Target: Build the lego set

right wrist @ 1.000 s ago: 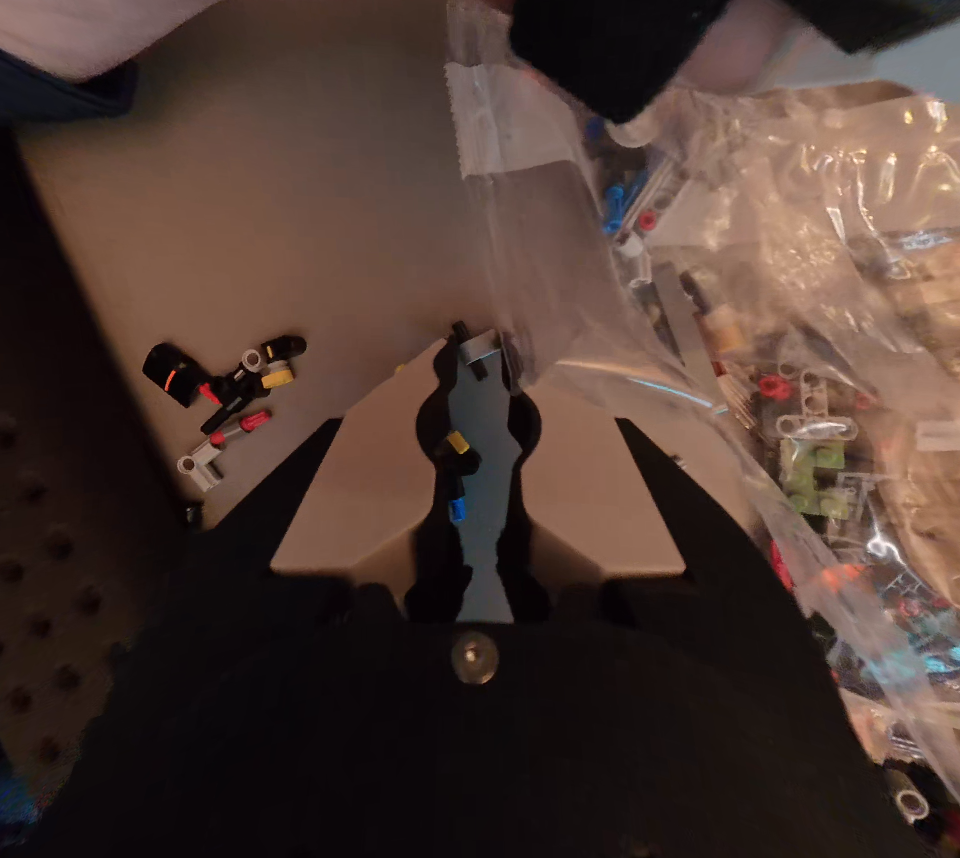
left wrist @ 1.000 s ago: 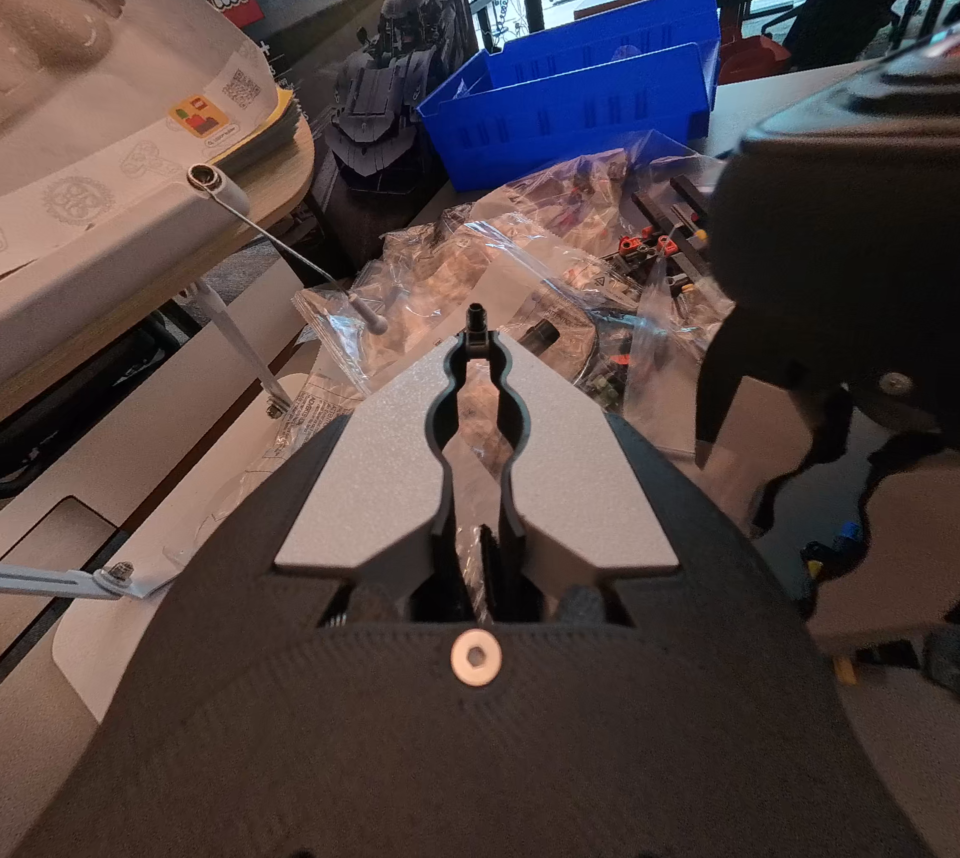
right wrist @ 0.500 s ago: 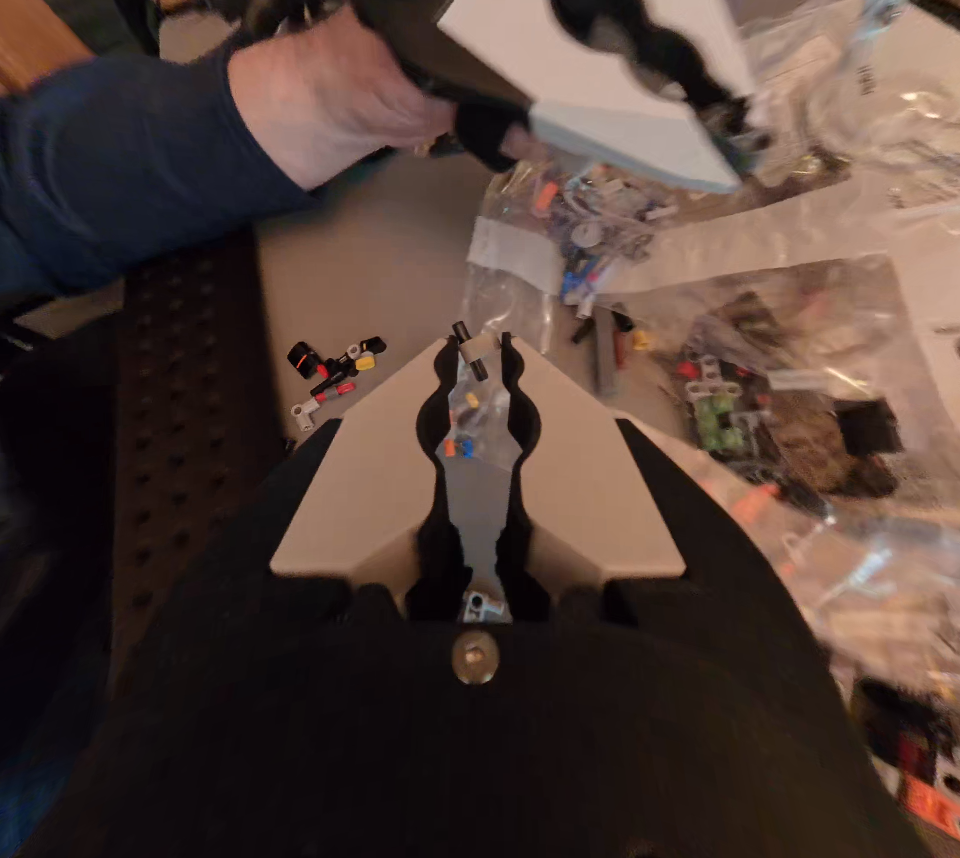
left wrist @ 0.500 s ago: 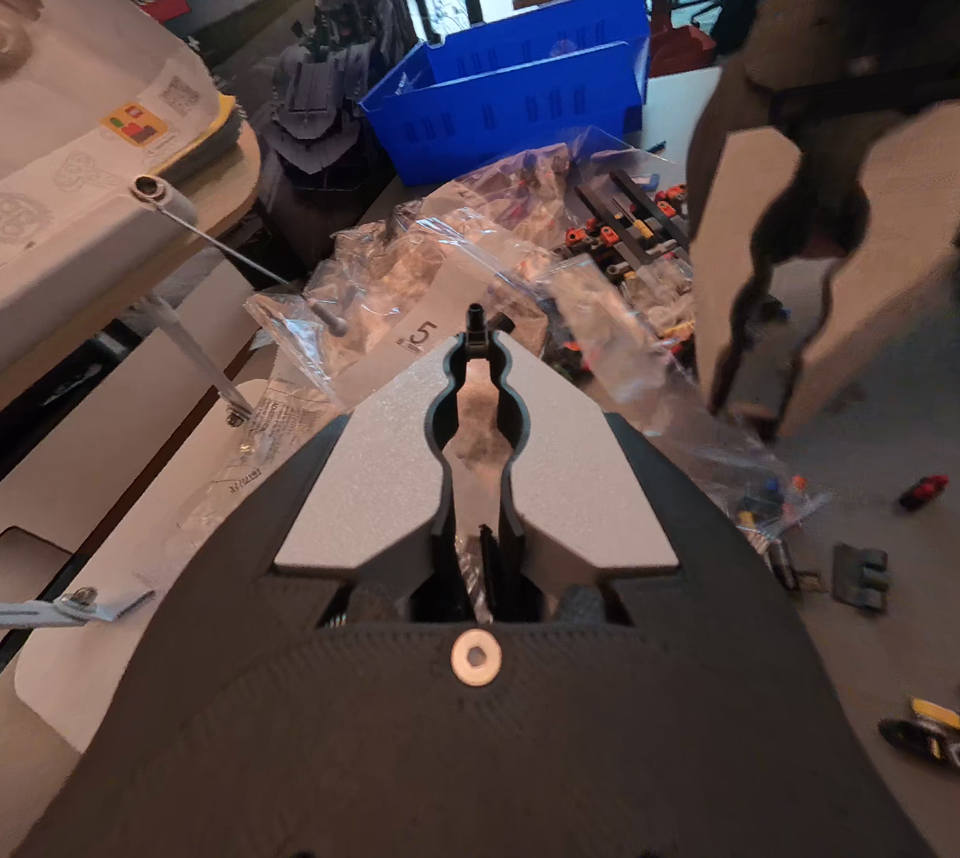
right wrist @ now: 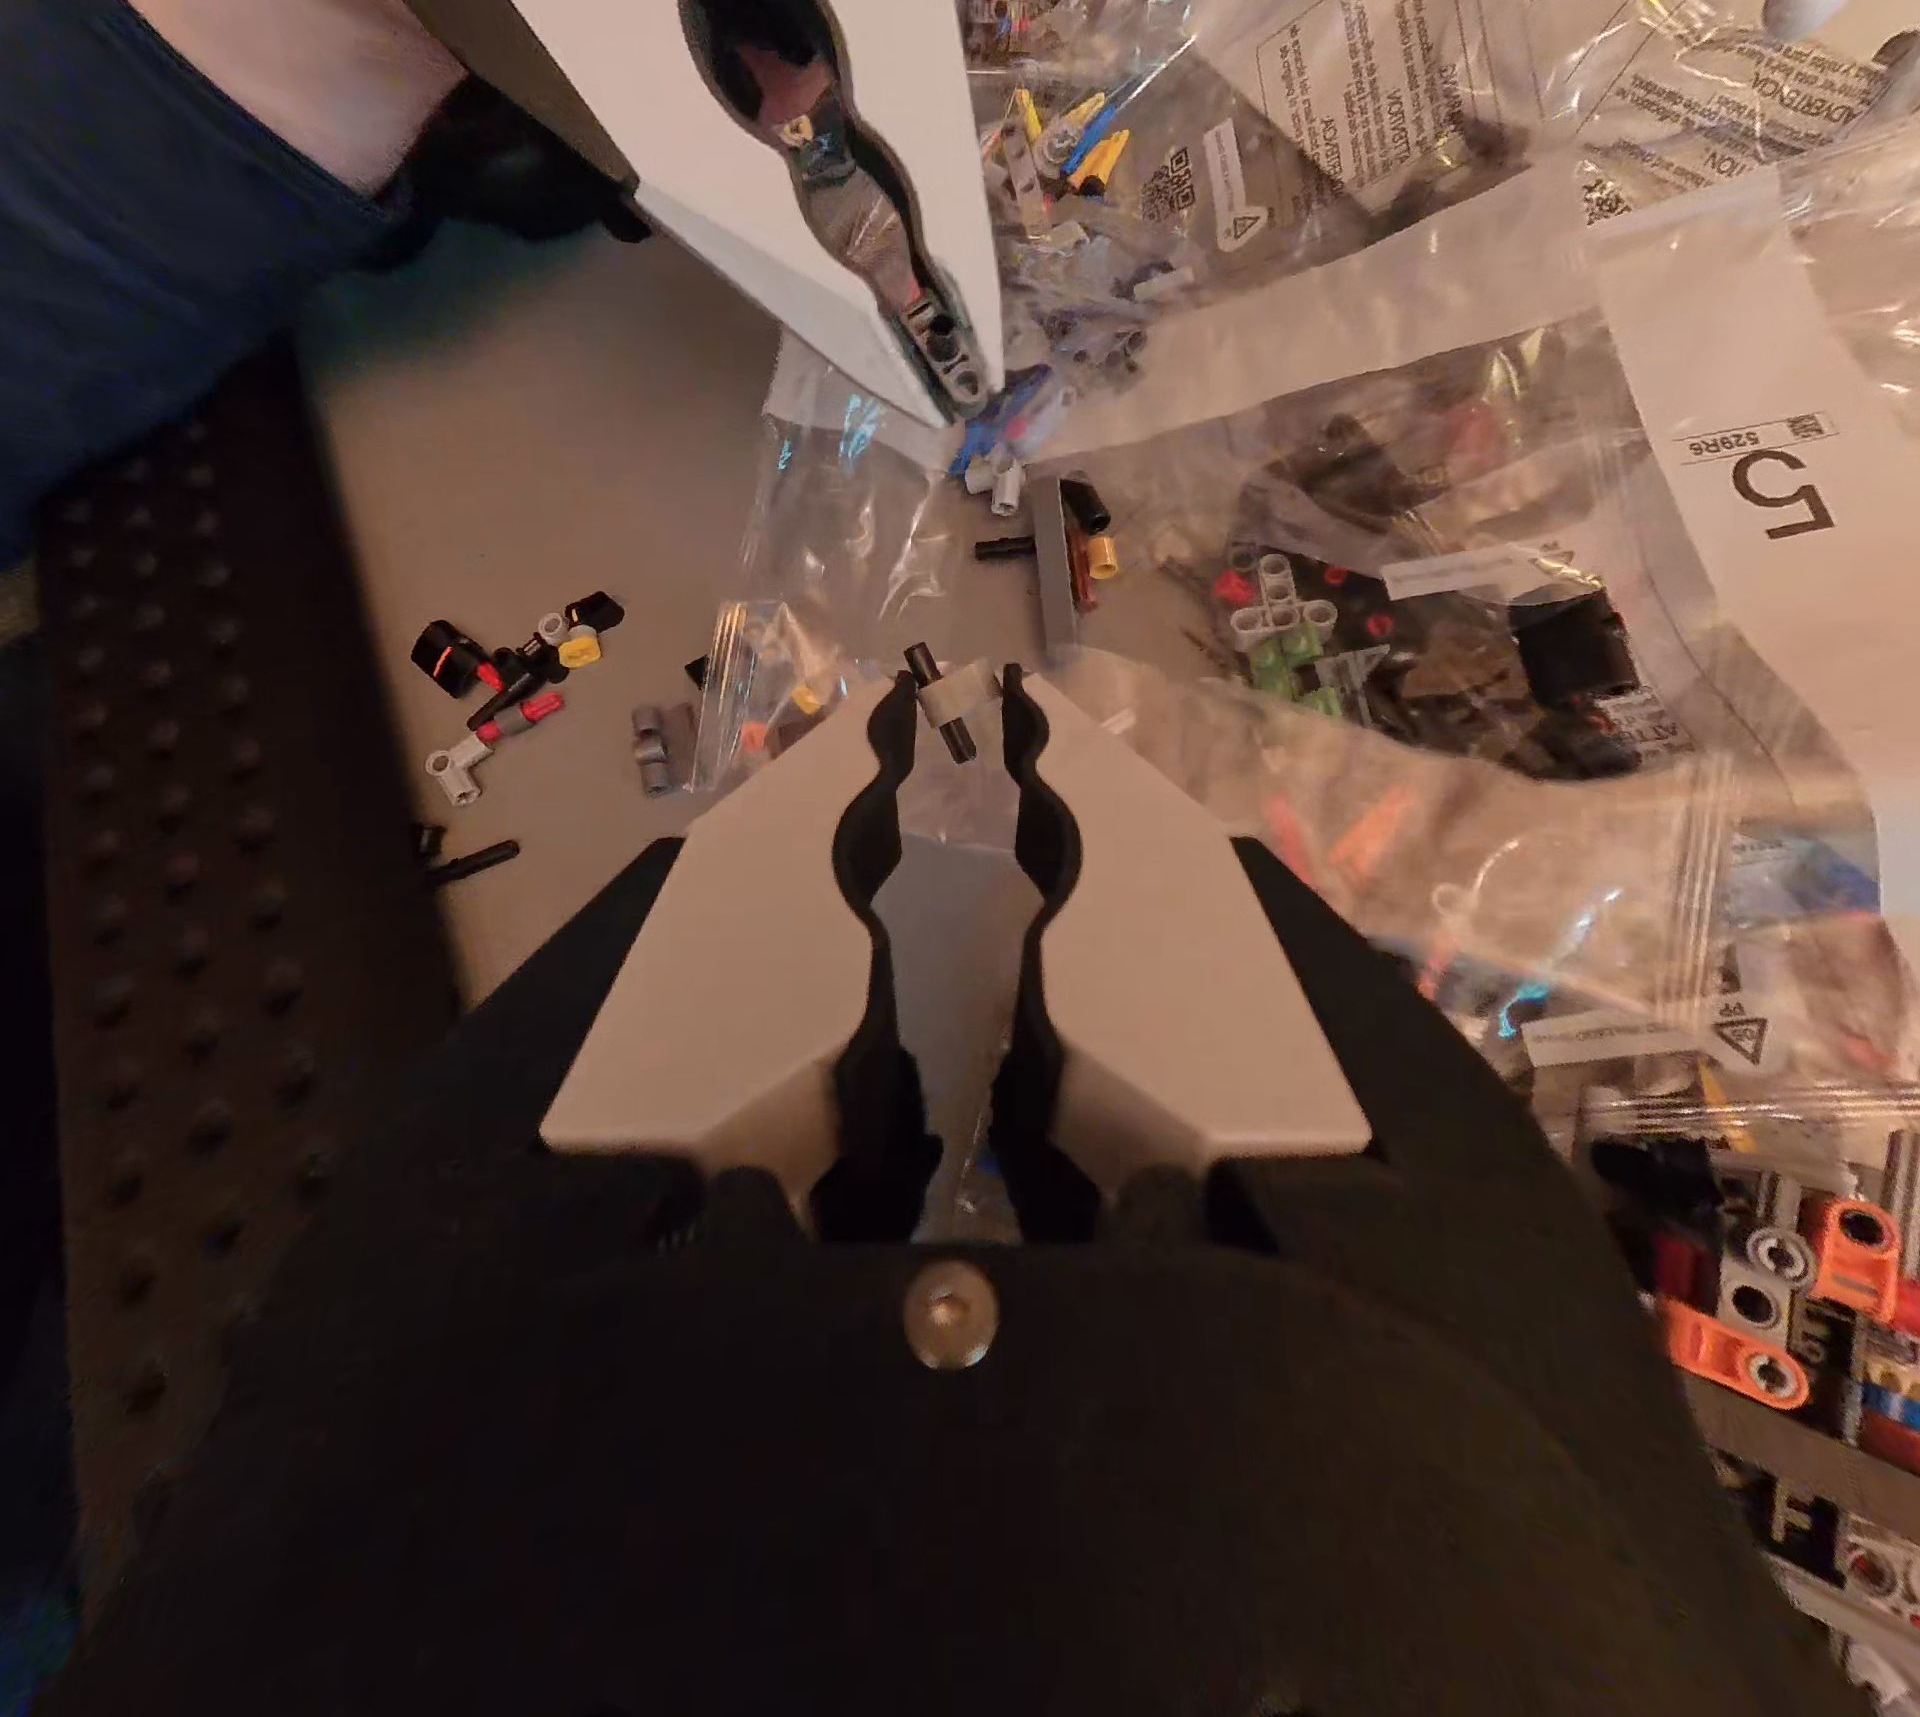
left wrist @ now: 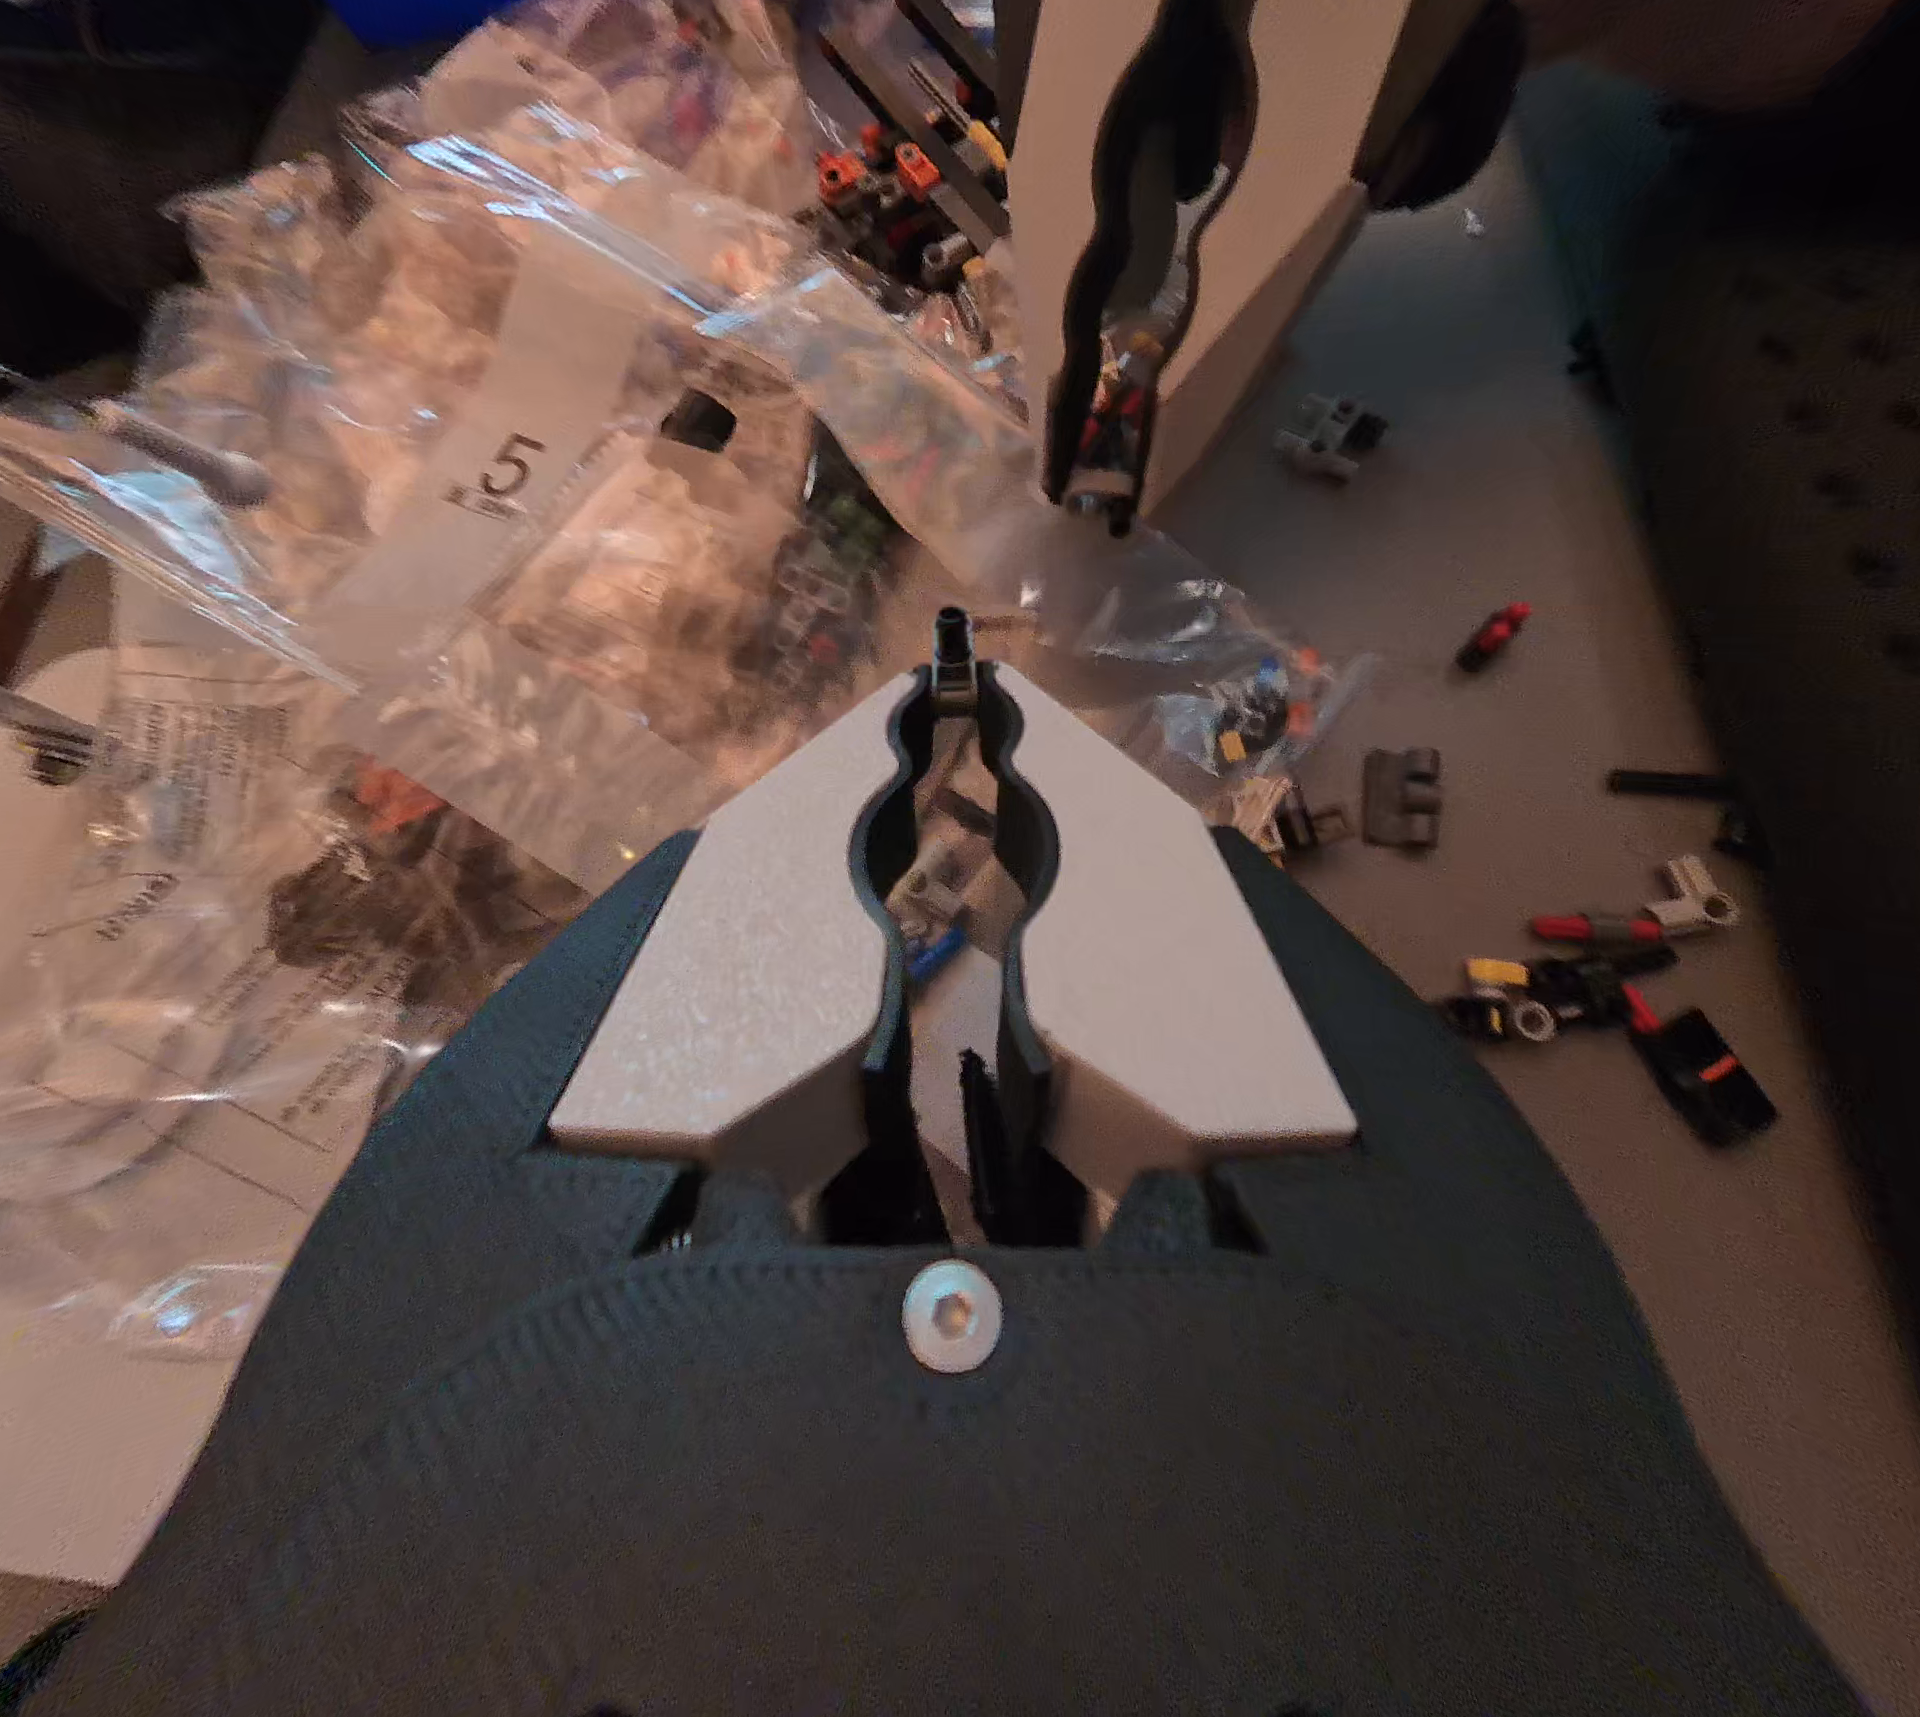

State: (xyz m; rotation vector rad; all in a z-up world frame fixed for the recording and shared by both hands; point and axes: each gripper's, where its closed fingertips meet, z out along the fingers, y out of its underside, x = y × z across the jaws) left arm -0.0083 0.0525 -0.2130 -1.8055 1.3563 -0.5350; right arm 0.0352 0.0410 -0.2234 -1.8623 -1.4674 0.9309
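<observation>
I am holding a small grey connector with a black pin pinched in my right gripper and a grey holed piece clamped in my left gripper above the parts bags, likely needing careful alignment to mate them.

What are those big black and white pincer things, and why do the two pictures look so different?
They are hand-held grabbers, not a robot. A person squeezes one in each hand, and each carries a camera looking along its two white fingers.

One picture comes from the left gripper, which pinches a small black and grey Lego connector at its tips. The other comes from the right gripper, which pinches a small grey Lego piece with a black pin through it. Each camera also sees the other grabber farther off.

Below them lie clear plastic bags of Lego parts and loose little pieces on the grey tabletop.
</observation>
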